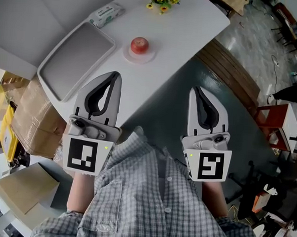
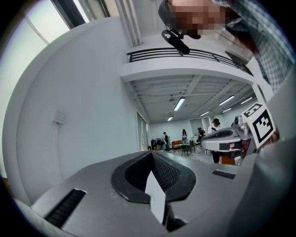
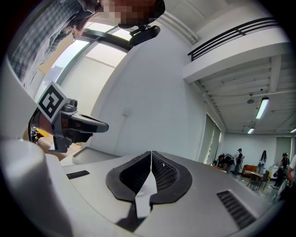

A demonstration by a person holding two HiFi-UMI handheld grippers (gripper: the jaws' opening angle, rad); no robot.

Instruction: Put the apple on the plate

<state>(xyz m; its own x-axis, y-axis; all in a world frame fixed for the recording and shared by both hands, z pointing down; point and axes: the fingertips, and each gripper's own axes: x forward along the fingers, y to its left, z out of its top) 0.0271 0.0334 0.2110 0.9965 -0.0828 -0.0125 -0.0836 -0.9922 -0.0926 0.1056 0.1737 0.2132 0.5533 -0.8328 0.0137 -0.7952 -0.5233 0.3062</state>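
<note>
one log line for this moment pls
left gripper: shut, empty | right gripper: shut, empty | apple: on plate, clear of both grippers

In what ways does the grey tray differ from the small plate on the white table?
Shape: the tray is rectangular with rounded corners; the plate is round.
Size: the tray is much larger than the plate.
Colour: the tray is grey; the plate is pale, almost white.
Load: the tray holds nothing, while the plate holds a red apple.
Both lie flat on the white table.

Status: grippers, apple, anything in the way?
Shut, empty: left gripper, right gripper. Apple sitting on plate. Nothing blocking it.
</note>
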